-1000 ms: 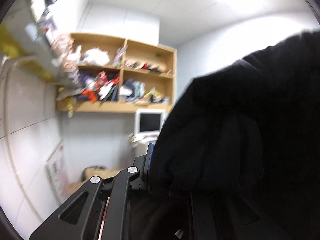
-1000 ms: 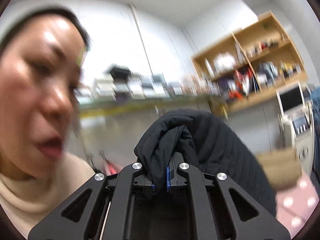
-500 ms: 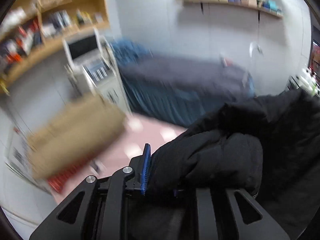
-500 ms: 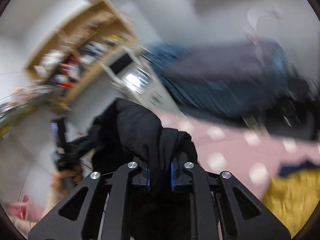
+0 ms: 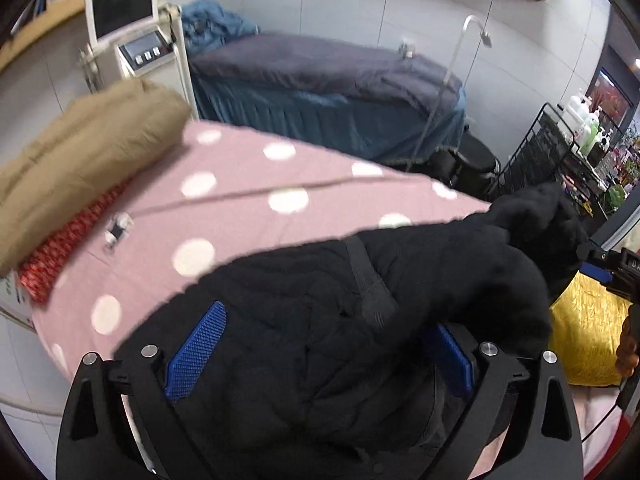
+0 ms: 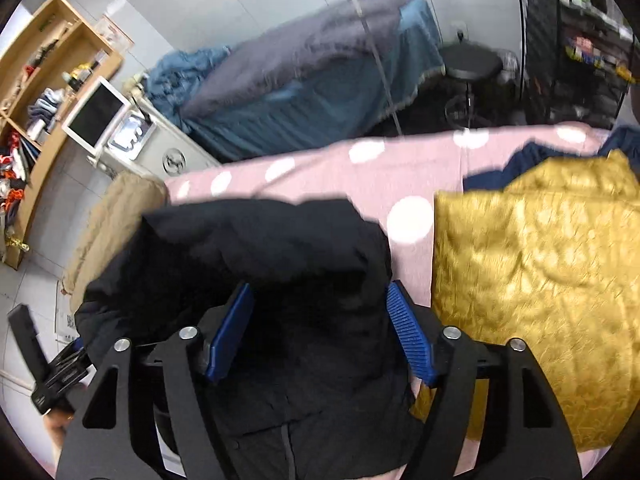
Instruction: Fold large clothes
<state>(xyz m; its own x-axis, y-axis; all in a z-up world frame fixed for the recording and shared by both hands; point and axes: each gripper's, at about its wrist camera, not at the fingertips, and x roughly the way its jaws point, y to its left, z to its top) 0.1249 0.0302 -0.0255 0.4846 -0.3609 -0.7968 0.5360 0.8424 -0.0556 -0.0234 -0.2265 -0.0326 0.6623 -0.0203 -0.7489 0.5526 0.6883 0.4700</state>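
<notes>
Your black coat (image 5: 320, 340) lies bunched on the pink dotted sheet (image 5: 248, 188), between the tan bundle (image 5: 80, 160) and the gold garment (image 6: 540, 280). Both grippers, left (image 5: 320, 356) and right (image 6: 320, 332), have just been opening; their spread jaws straddle coat fabric without pinching. Draw them clear, then smooth the coat flat before folding.

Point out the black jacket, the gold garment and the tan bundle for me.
black jacket (image 5: 420, 272): left wrist view, on its quilted upper surface.
gold garment (image 6: 540, 280): right wrist view, on the middle of its shiny fabric.
tan bundle (image 5: 88, 148): left wrist view, on its rounded top.
</notes>
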